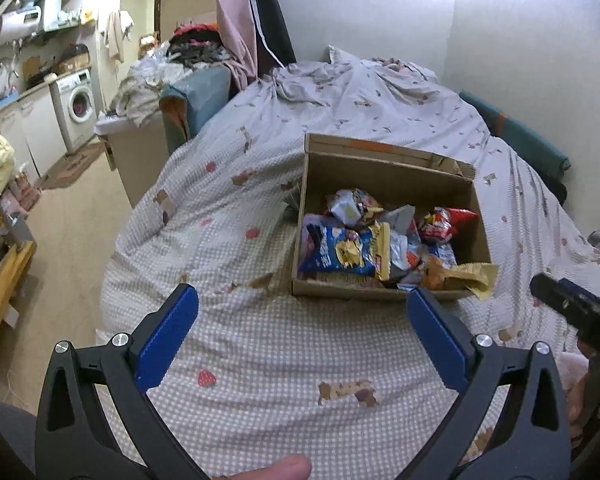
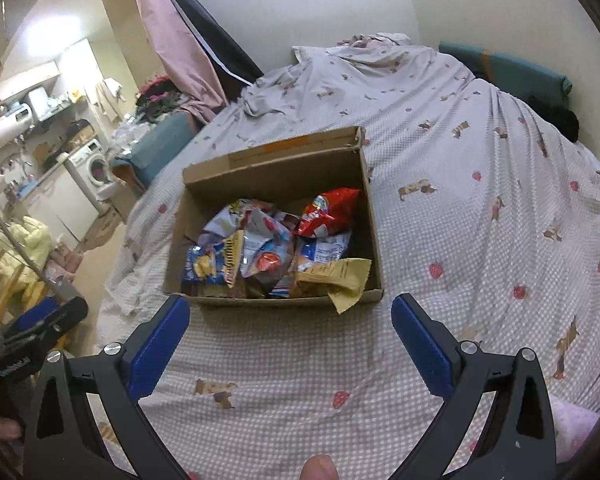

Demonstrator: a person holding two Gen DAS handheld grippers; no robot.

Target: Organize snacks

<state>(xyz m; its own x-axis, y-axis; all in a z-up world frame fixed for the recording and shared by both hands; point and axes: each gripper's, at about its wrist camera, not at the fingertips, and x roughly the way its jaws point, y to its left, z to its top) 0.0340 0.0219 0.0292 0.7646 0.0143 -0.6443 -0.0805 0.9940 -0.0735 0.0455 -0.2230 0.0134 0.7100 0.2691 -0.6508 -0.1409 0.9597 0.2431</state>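
**Inspector:** Status of both tools?

**Assistant:** The left gripper (image 1: 302,312) hangs above the checked bedspread (image 1: 260,344) with its blue fingers (image 1: 168,336) spread wide and nothing between them. The right gripper (image 2: 290,322) is the same: fingers wide apart, empty, just short of the near wall of the cardboard box (image 2: 276,302).

**Inspector:** Location of the snacks?

**Assistant:** All that I can see lie inside the open box on the bed: a blue bag (image 1: 338,252) at the near left, a red bag (image 2: 330,210) toward the far right, and a yellow wrapper (image 2: 340,280) whose corner droops over the near edge. I see none on the bedspread.

**Inspector:** Recommended handling?

**Assistant:** In my judgement the packing is nearly complete and tidying remains. The drooping yellow wrapper is the obvious item. The right gripper is nearer to it. Pinch the loose corner lightly, since a hard squeeze would likely crush the contents, lift it over the rim and lay it flat inside. The box is light and may slide on soft bedding, so the left gripper could brace the near wall.

**Inspector:** Limits of the evidence?

**Assistant:** The pile hides the box floor and any packets beneath. Print on the bags is unreadable. The box's left outer side is partly hidden, with something grey beside it that I cannot identify. Fisheye edges cut off the bed's near end.
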